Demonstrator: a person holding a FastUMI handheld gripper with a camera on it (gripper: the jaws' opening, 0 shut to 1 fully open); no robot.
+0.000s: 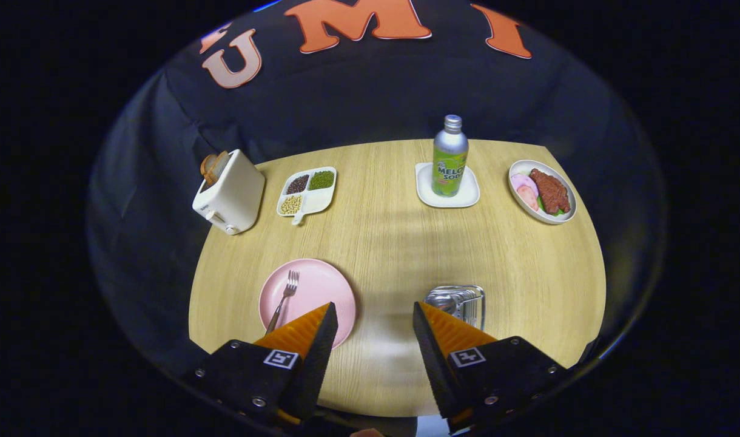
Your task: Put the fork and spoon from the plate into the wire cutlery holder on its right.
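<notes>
A pink plate (321, 285) lies on the wooden table just ahead of my left finger, which covers its near edge. A metal fork (284, 298) rests on the plate's left half, tines pointing away. To the plate's right stands the wire cutlery holder (464, 300), partly behind my right finger; something shiny sits inside it at the left, possibly a spoon's bowl, but I cannot tell. My gripper (373, 315) hovers above the table between plate and holder, open, with nothing between its fingers.
At the far side of the table (394, 243) stand a white toaster (230, 193) with bread, a divided white dish (307, 191) of beans, a soda bottle (450, 156) on a white coaster, and an oval plate (543, 191) of food at the right.
</notes>
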